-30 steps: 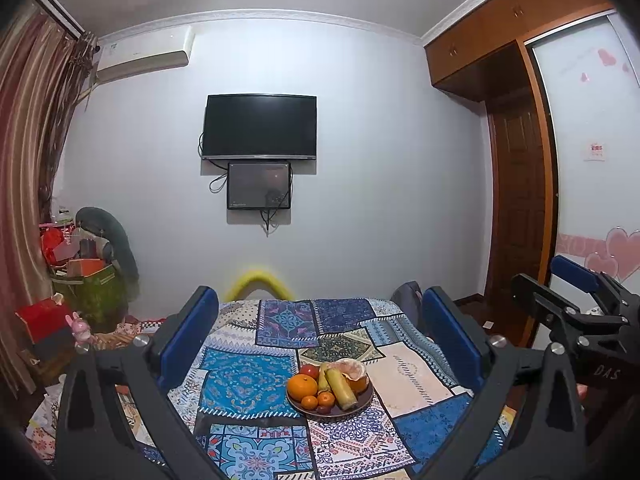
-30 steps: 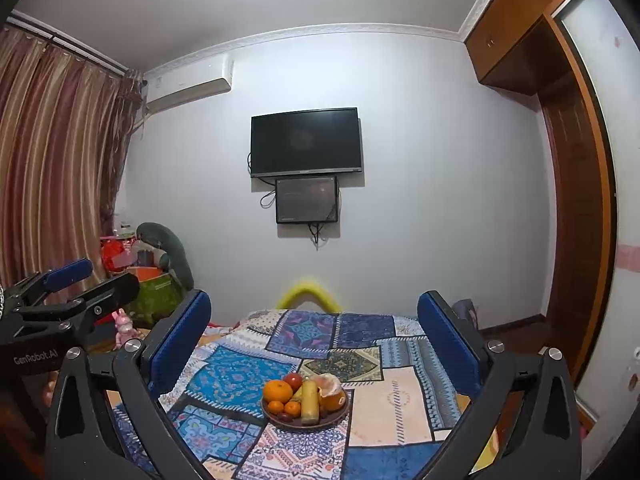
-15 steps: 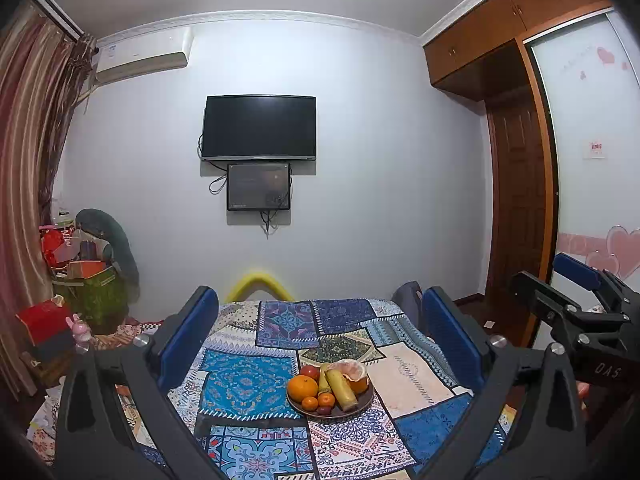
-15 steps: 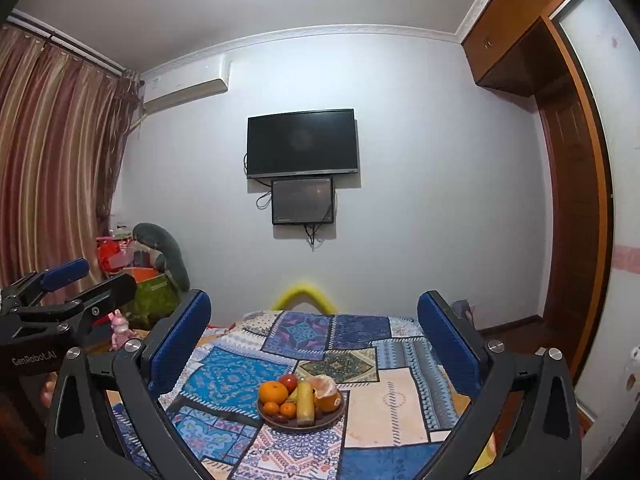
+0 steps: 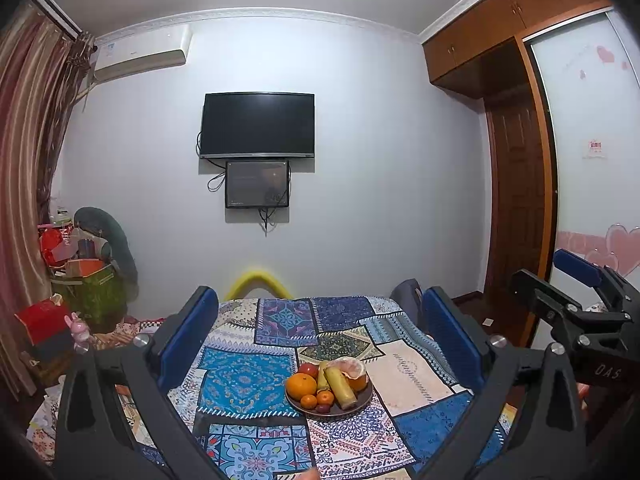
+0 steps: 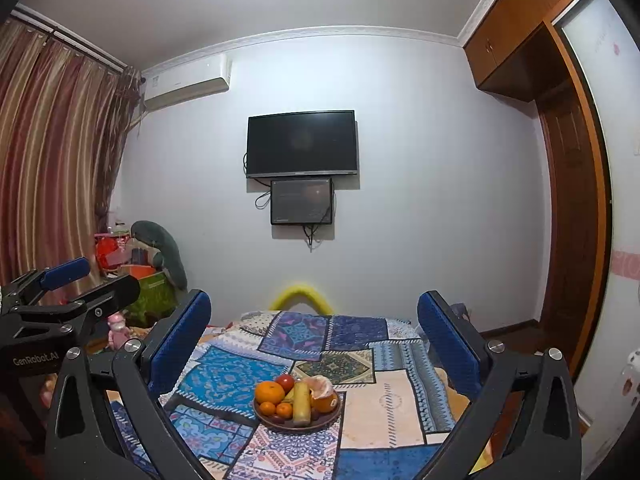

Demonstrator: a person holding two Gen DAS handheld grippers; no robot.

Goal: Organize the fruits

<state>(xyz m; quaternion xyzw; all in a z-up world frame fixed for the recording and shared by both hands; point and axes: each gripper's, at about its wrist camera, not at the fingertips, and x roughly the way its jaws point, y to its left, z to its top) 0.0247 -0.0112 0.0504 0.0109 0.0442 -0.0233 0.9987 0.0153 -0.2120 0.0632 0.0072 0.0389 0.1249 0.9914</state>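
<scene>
Fingers of the left gripper [image 5: 320, 334] stand wide apart and empty, raised above the near edge of the tabletop [image 5: 412, 364], and the fingers of the right gripper [image 6: 314, 336] are spread just as wide with nothing between them. Over the last second the only change is a slight drift of both cameras: in the right wrist view the plate [image 6: 298, 424] has slid a little toward the left, while in the left wrist view the scene sits nearly as it did. Neither tool has closed in on anything, so the fruit arrangement looks the same as a second ago. Just beyond the fingers, on the patchwork cloth [image 5: 244, 380], that dark plate carries all the visible fruit in one heap: a large orange [image 5: 301, 386] at the left, two small oranges [image 5: 317, 399] in front of it, a red fruit [image 5: 307, 369] behind, a long yellow fruit [image 5: 340, 382] lying along the middle, and a half-peeled citrus [image 5: 352, 370] at the right. No fruit shows loose on the cloth. Gathered like this, the fruit fits a sorting already finished as well as a pile waiting to be set out. Farther off, a television [image 5: 257, 125] hangs on the far wall.
</scene>
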